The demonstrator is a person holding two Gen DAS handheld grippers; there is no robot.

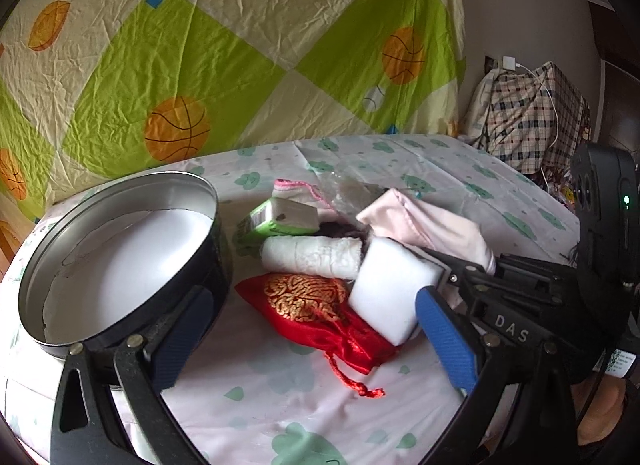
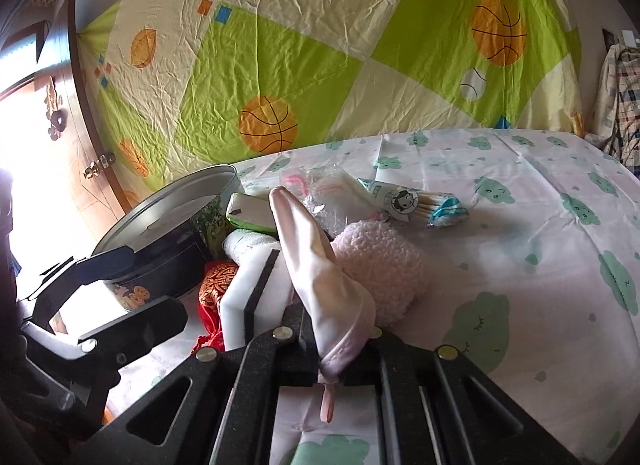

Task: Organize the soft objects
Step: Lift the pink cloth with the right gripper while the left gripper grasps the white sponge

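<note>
Right gripper (image 2: 316,297) pinching pink cloth (image 2: 320,261); left gripper (image 1: 312,329) wide open, empty. Cloth floppy (slippery too), might slide out before tin (image 1: 120,249).

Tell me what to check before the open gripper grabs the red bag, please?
1. Left gripper jaws open: ok.
2. Red pouch lies ahead between them, top uncovered: ok.
3. Pouch free of white sponge: not ok, the sponge sits against its edge.
4. Tin open with room inside: ok.
5. Right gripper firmly holding pink cloth: cannot tell, one finger is hidden.
</note>
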